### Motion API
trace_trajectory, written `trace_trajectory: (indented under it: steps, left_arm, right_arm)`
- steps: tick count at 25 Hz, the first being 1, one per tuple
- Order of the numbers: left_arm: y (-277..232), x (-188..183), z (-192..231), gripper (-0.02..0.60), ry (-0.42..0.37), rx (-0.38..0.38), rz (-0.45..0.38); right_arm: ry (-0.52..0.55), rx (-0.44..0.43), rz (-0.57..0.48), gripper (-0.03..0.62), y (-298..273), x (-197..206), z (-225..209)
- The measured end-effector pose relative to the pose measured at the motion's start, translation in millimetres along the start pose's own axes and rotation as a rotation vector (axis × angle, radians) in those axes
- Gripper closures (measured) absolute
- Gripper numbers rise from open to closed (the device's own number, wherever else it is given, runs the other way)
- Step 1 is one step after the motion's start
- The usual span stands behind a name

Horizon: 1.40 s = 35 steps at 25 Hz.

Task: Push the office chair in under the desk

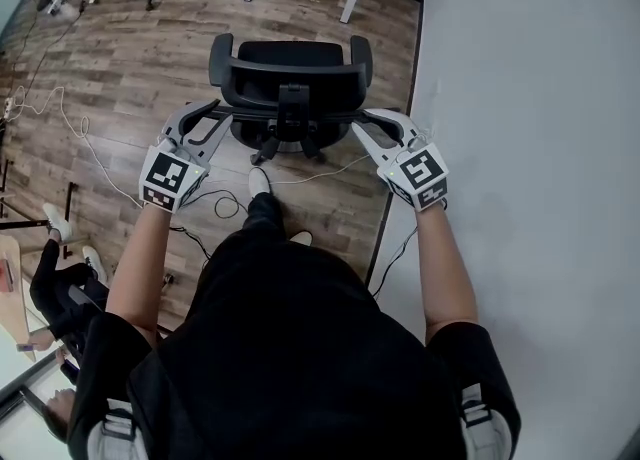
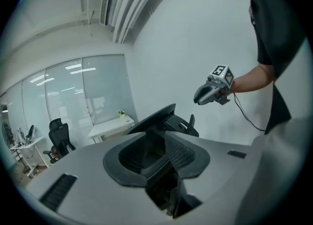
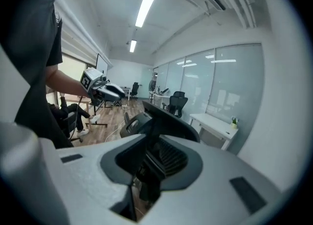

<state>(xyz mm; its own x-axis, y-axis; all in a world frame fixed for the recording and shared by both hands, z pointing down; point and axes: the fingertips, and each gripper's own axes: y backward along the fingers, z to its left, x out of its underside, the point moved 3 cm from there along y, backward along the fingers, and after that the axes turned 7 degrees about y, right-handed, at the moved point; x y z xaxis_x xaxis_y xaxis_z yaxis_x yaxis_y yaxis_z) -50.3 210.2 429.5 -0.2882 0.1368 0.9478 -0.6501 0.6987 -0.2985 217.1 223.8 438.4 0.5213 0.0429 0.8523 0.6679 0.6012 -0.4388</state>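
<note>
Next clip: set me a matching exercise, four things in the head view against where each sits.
Things:
1 black office chair with armrests
2 left hand-held gripper
3 right hand-held gripper
4 thin white cable

Places:
A at chair back's right end
B on wooden floor, left of chair
C straight ahead of person
D at chair back's left end

Pairs: 1-C, 2-D, 3-A, 4-B

The office chair [image 1: 290, 78] stands between left claw [image 1: 218, 116] and right claw [image 1: 362, 124].
</note>
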Motion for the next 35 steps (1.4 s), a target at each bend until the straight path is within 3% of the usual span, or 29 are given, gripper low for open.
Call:
trace_trajectory:
  steps: [6, 10, 15, 26, 35]
  left_arm:
    - [-24.4, 22.9, -1.4, 0.391, -0.093, 0.091, 0.129]
    - [-42.0, 42.1, -7.7, 0.377, -0.141, 0.186, 0.223]
    - [-63.4, 69.7, -17.0, 0.365, -0.305, 0.262, 0.402]
    - [-98.2, 92.2, -24.9, 0.364, -0.472, 0.401, 0.666]
    - [-117.2, 109.0, -30.4, 0.393, -0.592, 0.454, 0.794]
  right_arm:
    - [0.118, -0.103, 0.183, 0.453, -29.7, 24.6, -3.0]
    - [0.247, -0.166, 0.298, 0.445, -48.4, 33.0, -2.5]
    - [0.374, -0.261, 0.423, 0.445, -70.2, 49.8, 6.3]
    - [0.545, -0.414, 0.603, 0.447, -101.3, 68.9, 16.4]
    - [0.636, -0.462, 0.676, 0.448, -115.5, 83.4, 20.9]
